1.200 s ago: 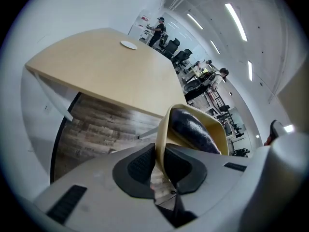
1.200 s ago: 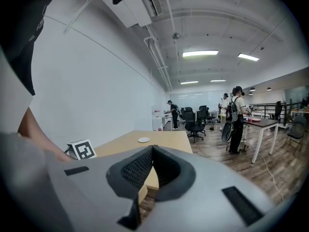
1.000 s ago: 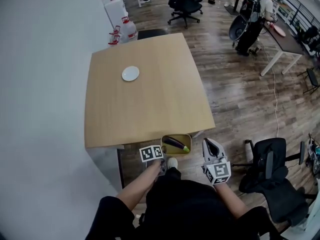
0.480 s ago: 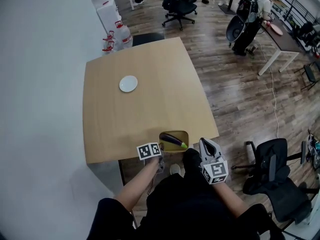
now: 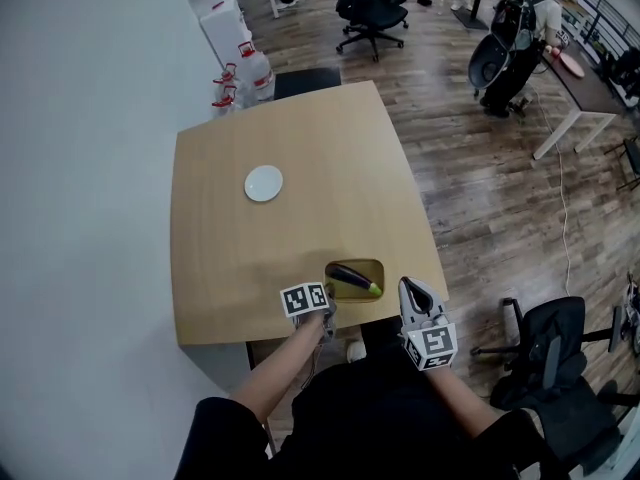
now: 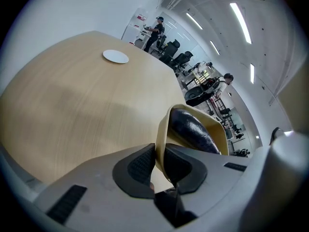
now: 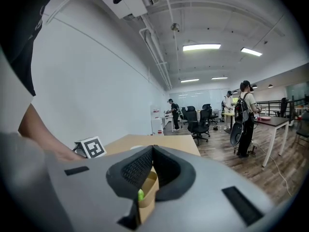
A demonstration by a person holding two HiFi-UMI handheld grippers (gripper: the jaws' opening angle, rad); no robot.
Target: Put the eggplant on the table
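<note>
A dark purple eggplant (image 5: pixel 350 277) with a green stem lies in a tan tray (image 5: pixel 360 298), held over the near edge of the wooden table (image 5: pixel 290 128). My left gripper (image 5: pixel 327 306) is shut on the tray's left rim; in the left gripper view the pads pinch that rim (image 6: pixel 161 134) and the eggplant (image 6: pixel 193 129) fills the tray behind. My right gripper (image 5: pixel 404 286) is shut on the tray's right rim. In the right gripper view the tray wall (image 7: pixel 147 187) sits between the pads, with the green stem (image 7: pixel 141 194) just showing.
A small white plate (image 5: pixel 264 183) lies on the table's far left part. Water jugs (image 5: pixel 250 63) stand beyond the table by the white wall. A black office chair (image 5: pixel 550 358) is at my right. A person with a backpack (image 5: pixel 520 38) stands far off.
Both grippers have carried the tray forward. It was in front of the table's near edge and now hangs over the tabletop just inside that edge.
</note>
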